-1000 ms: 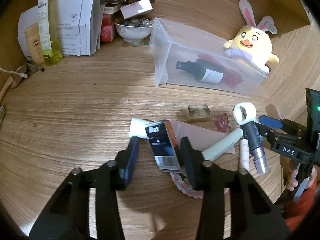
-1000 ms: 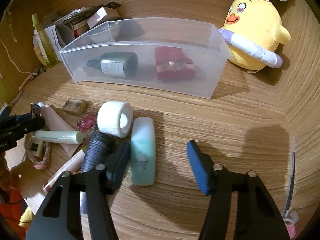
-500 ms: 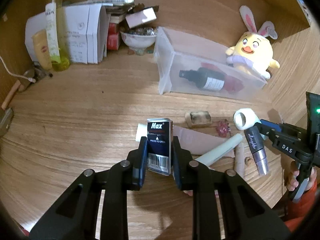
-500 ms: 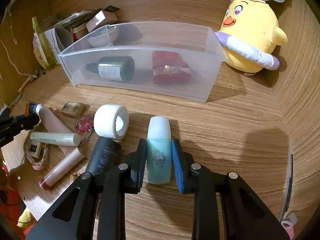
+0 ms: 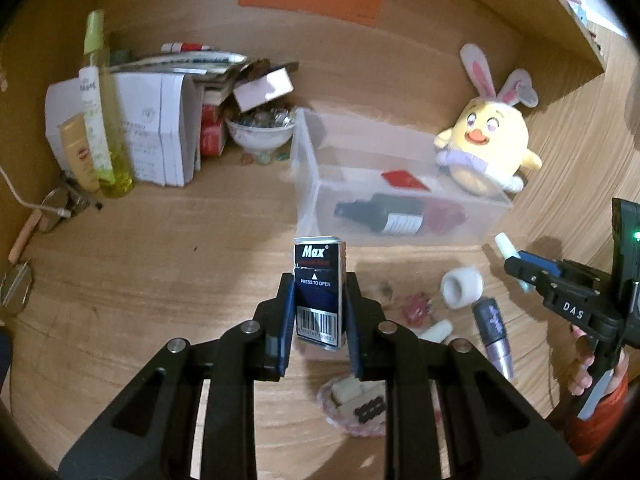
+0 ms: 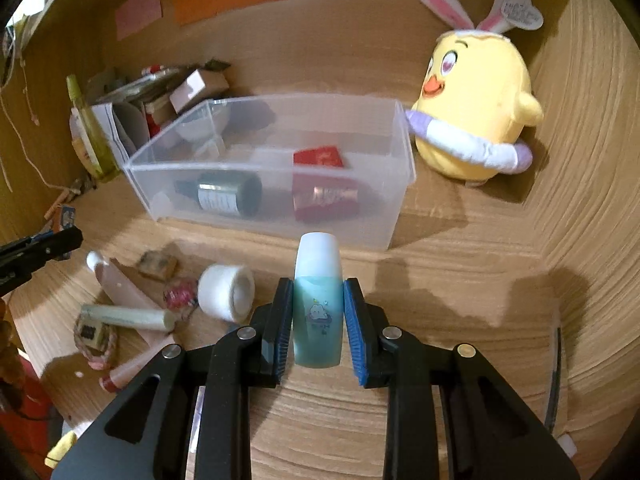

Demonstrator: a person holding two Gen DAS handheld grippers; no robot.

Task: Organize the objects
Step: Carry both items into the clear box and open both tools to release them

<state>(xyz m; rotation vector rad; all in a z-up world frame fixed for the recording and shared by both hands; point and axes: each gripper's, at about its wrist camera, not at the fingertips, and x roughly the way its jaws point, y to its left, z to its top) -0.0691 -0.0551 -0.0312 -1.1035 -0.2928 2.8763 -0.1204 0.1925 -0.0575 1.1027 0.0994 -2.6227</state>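
My left tongs (image 5: 318,312) are closed on the dark staple box (image 5: 318,290), pads pressing its two long sides around the lower half, with the printed top end poking out beyond the tips. My right tongs (image 6: 318,320) are clamped the same way on the small teal bottle (image 6: 318,312), gripping its coloured body while the white cap stands clear above the tips. Both things hang above the wooden desk (image 6: 460,300), on the near side of the clear bin (image 6: 400,184), which already has a dark bottle (image 6: 228,194) and a red packet (image 6: 324,196) lying in it.

I judge the box light and stiff, but thin card, so a hard squeeze could dent it; the flat sides give my pads a sure seat. The bottle looks like smooth plastic, a little heavier if full, and its rounded sides could slip or twist, so the middle of the body is the right hold, not the cap. The white tape roll (image 6: 226,292), tubes and other bits lie loose on the desk at the near left.
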